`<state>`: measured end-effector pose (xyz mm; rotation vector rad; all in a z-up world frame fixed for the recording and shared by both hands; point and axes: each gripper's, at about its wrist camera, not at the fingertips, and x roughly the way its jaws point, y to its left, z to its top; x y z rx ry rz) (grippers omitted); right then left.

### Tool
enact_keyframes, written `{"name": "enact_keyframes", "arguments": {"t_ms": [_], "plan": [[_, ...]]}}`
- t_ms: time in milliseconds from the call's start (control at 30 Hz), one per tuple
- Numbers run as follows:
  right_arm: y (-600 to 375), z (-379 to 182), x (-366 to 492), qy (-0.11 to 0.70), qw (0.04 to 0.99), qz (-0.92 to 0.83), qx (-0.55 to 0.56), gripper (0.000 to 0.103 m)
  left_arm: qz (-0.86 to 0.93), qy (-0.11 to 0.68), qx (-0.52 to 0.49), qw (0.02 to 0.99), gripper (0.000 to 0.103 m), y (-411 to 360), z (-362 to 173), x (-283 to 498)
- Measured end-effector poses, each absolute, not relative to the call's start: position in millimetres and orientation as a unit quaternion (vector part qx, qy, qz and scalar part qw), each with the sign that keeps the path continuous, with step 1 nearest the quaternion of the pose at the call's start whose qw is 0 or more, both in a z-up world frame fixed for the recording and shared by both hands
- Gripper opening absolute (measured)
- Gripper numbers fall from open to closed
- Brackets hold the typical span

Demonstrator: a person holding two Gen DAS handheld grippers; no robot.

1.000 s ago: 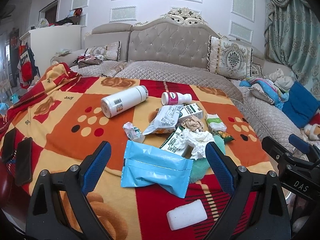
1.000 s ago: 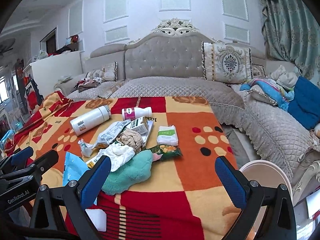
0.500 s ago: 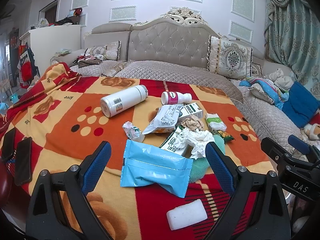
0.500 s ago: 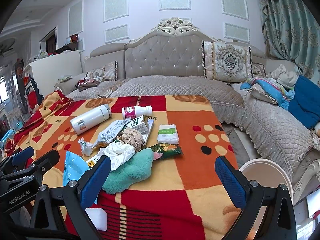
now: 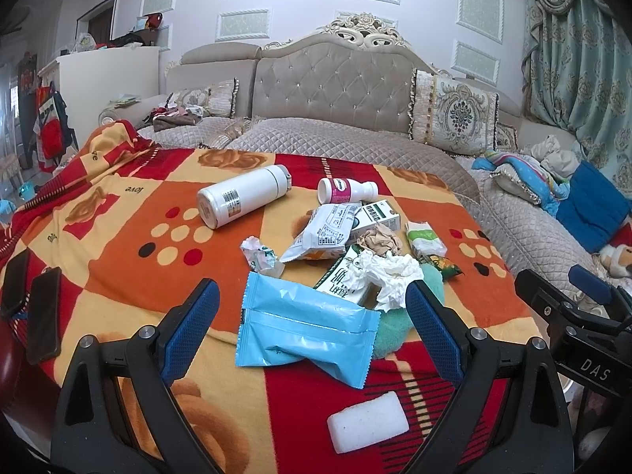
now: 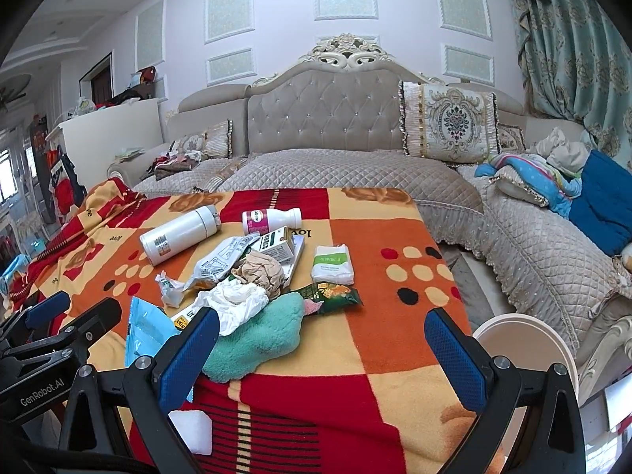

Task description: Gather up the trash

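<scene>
Teal cloth (image 5: 391,328) mostly under tissue and blue wrapper (image 5: 306,328); carton (image 5: 341,276) print perhaps unreadable.

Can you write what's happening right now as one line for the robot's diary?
phase: before first pick | left gripper: open, over blue wrapper | right gripper: open, empty | bin: right of blanket

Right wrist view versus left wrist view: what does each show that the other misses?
Only the right wrist view shows the round white bin beside the blanket's right edge. Only the left wrist view shows two dark phones at the blanket's left edge and the whole blue wrapper. Both show the white flask, the pink-labelled bottle, the crumpled white tissue, the teal cloth and the tissue pack. The left gripper and the right gripper are both open, holding nothing.
</scene>
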<state>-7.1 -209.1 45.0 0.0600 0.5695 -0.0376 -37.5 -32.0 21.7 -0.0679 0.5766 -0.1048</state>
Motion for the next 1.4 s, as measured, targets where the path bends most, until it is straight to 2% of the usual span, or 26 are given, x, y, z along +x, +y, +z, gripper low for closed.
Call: {"name": "enact_keyframes", "arguments": {"t_ms": [1400], "plan": [[-218, 39, -3, 0.297, 0.954, -0.022, 0.039, 0.103, -0.046, 0.302, -0.028, 0.952, 0.095, -36, 9, -39]]}}
